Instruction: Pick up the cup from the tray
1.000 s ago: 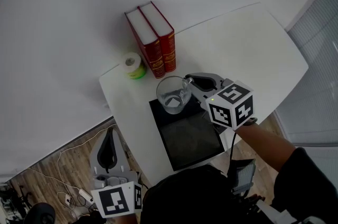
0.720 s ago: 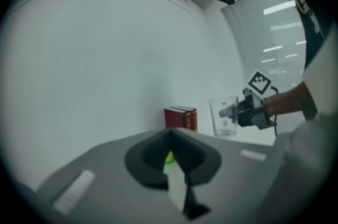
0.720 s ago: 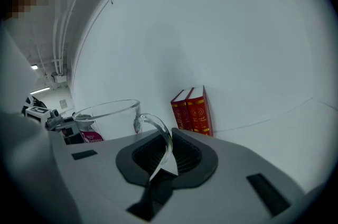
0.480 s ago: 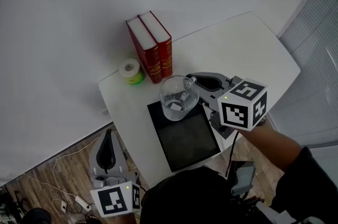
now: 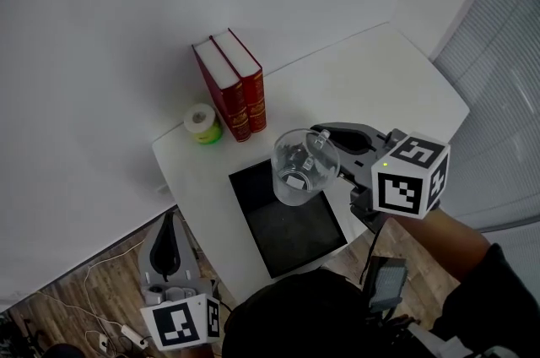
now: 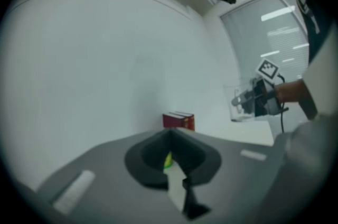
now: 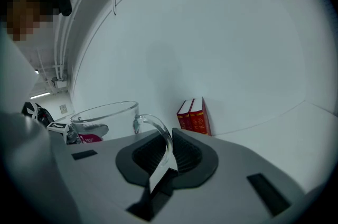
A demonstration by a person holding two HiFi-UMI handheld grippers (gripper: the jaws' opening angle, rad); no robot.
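Holding the load well clear, the right gripper (image 5: 323, 137) carries the glass cup (image 5: 297, 175) in the air with the white table (image 5: 380, 86) far beneath its jaws. A drop from this height onto that hard top is the biggest risk, and I judge it would crack or shatter the glass. The black tray (image 5: 287, 238) lies below and slightly behind the jaw tips, so a slip would likely hit its far edge or the bare table just past it. Two red books (image 5: 229, 86) stand upright ahead and to the left of the jaws. A forward swing at this level could clip them or knock them over. The cup hangs wholly to the left of the jaws, its body unsupported and its rim roughly level, so any jerk could make it pivot. A green-and-white roll (image 5: 202, 122) sits beyond the books, well apart and probably safe. The jaws are clamped only on the thin curved glass handle (image 7: 157, 130), a smooth, narrow hold; slackening would let it slide out, and squeezing harder might snap it. The left gripper (image 5: 169, 223) hangs low beside the table, jaws together on nothing, too far away to catch anything.
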